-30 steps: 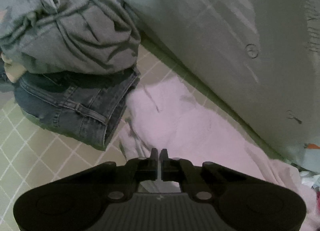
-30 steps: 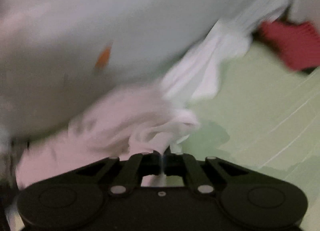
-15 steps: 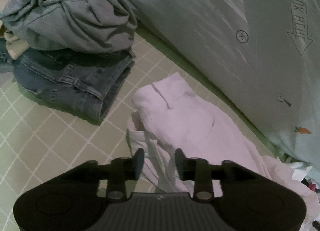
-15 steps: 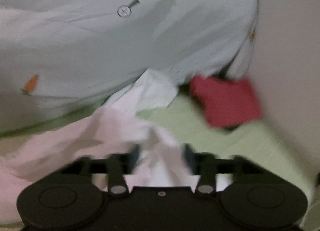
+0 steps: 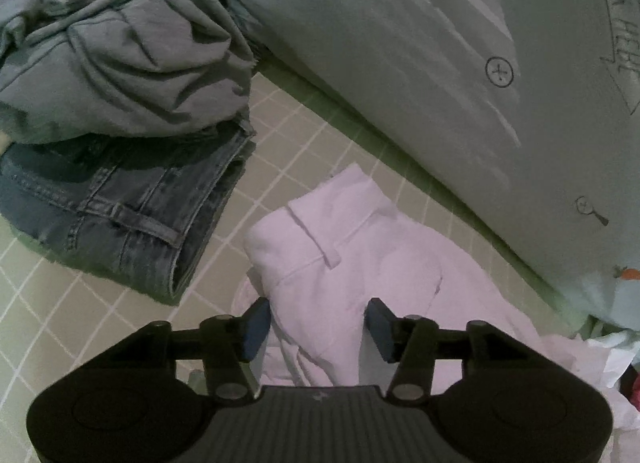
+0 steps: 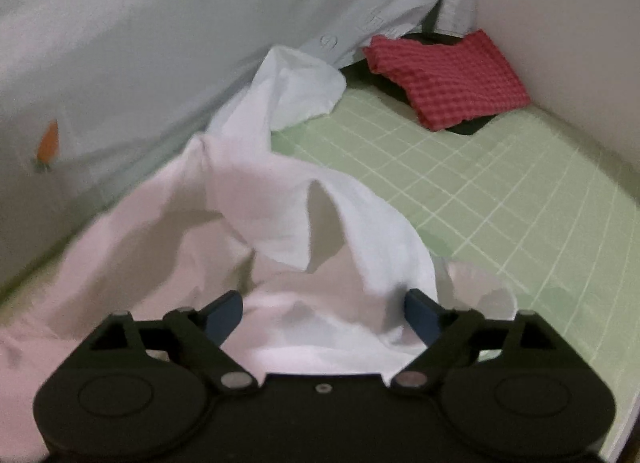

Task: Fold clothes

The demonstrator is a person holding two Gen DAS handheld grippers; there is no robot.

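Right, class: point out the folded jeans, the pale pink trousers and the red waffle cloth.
folded jeans (image 5: 132, 219), left wrist view, on the belt loop.
pale pink trousers (image 5: 360, 239), left wrist view, on the waistband area.
red waffle cloth (image 6: 448, 75), right wrist view, on its top face.

A pale green bed sheet (image 6: 500, 199) with a grid of thin white lines covers the surface, filling the lower left of the left wrist view and the right half of the right wrist view. A large light blue quilt (image 5: 420, 63) rises along the upper right of the left view, printed with small circle marks, an arrow with lettering and a small orange carrot. In the right view it fills the upper left. A plain pale wall (image 6: 568, 23) stands at the upper right. The light is dim and soft.
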